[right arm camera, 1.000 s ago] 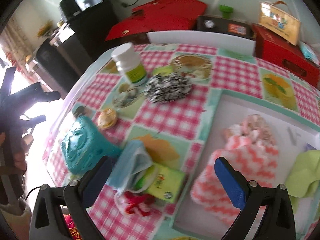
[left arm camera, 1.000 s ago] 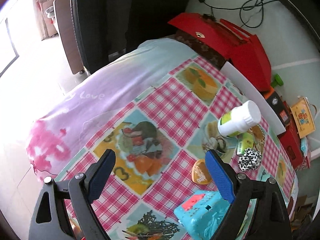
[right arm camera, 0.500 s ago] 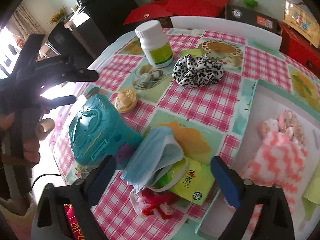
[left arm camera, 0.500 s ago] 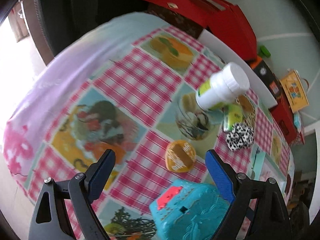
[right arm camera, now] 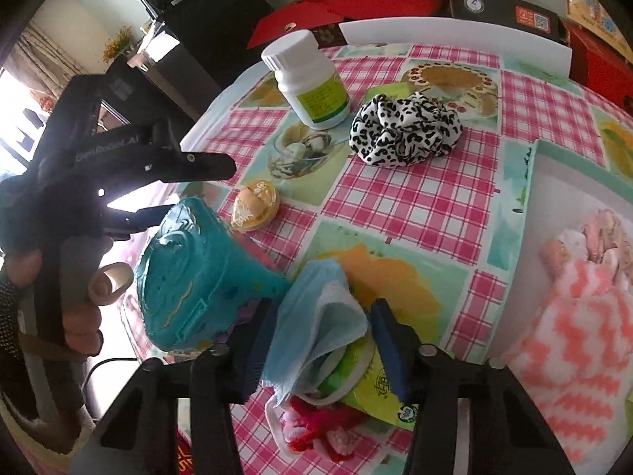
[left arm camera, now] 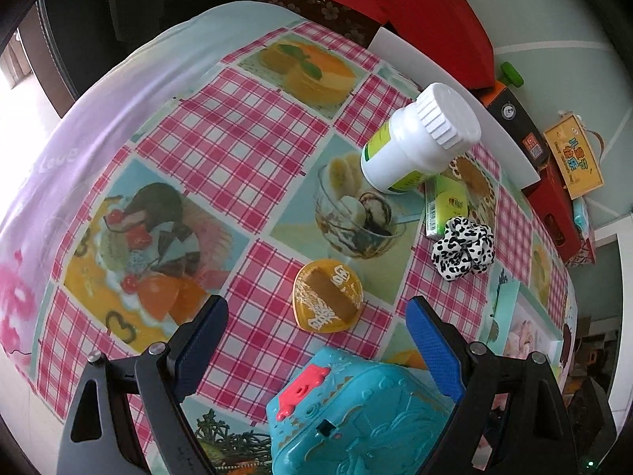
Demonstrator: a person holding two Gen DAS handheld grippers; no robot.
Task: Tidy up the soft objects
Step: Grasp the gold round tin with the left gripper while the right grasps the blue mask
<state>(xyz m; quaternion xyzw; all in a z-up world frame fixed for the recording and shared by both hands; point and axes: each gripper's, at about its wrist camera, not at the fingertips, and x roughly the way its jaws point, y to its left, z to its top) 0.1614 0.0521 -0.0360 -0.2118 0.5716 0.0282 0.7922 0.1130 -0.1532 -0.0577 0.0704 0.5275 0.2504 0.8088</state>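
The left gripper (left arm camera: 316, 316) hangs wide open above the counter (left arm camera: 245, 126), nothing between its pads. The right gripper (right arm camera: 320, 340) has just been closing around the light blue cloth (right arm camera: 316, 316), which lies beside the teal box (right arm camera: 186, 277).

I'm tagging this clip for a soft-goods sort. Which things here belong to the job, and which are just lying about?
Belong to the job:
- light blue cloth, between the right gripper jaws, which have just been closing
- leopard-print scrunchie
- pink-and-white knit, already in the white tray

Just lying about:
- white pill bottle
- teal plastic case
- orange heart-shaped tin
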